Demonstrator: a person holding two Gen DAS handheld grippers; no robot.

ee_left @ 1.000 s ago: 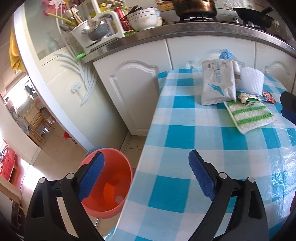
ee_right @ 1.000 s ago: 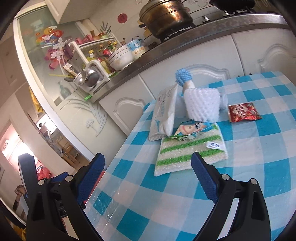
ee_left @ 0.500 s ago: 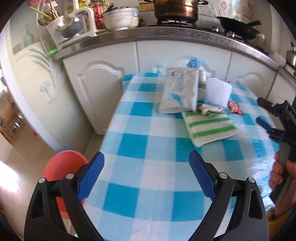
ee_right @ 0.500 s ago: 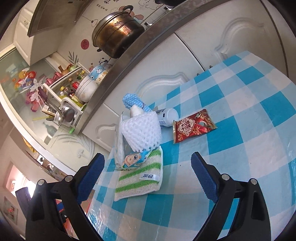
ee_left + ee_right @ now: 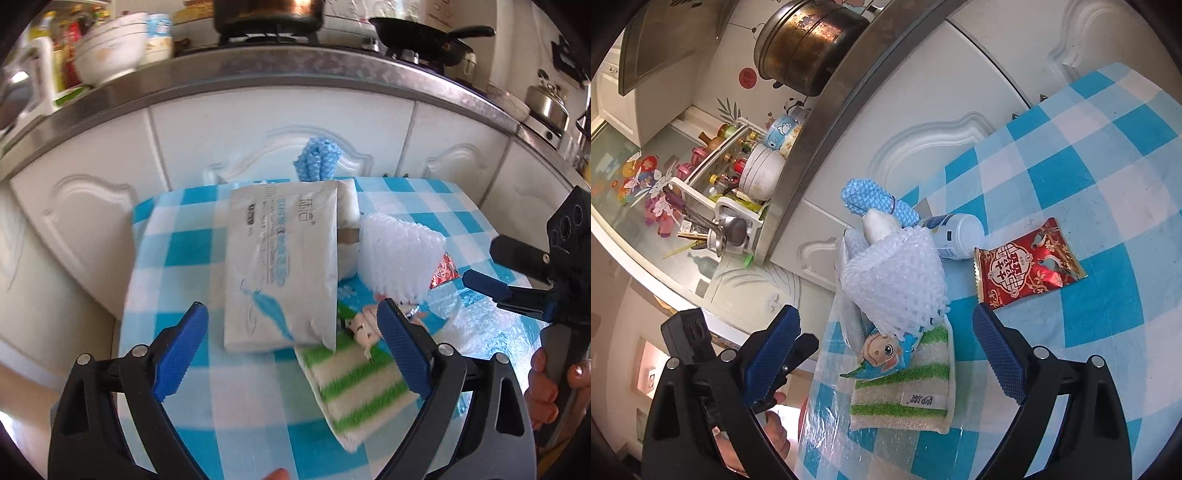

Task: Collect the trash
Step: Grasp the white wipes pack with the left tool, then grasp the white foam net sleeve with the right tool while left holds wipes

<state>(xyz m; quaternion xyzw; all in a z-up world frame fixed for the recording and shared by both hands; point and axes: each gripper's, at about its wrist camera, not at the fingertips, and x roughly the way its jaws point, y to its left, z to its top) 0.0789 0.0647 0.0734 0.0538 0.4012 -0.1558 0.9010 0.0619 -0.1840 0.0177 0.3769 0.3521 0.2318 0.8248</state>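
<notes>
On the blue-checked tablecloth (image 5: pixel 255 402) lie a white tissue pack (image 5: pixel 282 267), a white foam net (image 5: pixel 400 260) (image 5: pixel 895 275), a cartoon snack wrapper (image 5: pixel 886 356) (image 5: pixel 364 325) on a green-striped cloth (image 5: pixel 354 387) (image 5: pixel 908 387), and a red snack packet (image 5: pixel 1028 262) (image 5: pixel 443 271). My left gripper (image 5: pixel 291 352) is open, its jaws straddling the tissue pack's near end and the cloth. My right gripper (image 5: pixel 884 356) is open above the wrapper and cloth, and also appears at the right edge (image 5: pixel 517 291) of the left wrist view.
A white bottle (image 5: pixel 955 234) and a blue mesh bundle (image 5: pixel 317 158) (image 5: pixel 871 197) lie behind the foam net. White cabinets (image 5: pixel 258 147) and a steel counter with pots, a pan (image 5: pixel 417 35) and bowls stand just beyond the table's far edge.
Both grippers have moved forward toward the pile of items. The left view has swung off the orange bucket on the floor and onto the tissue pack and cloth.
</notes>
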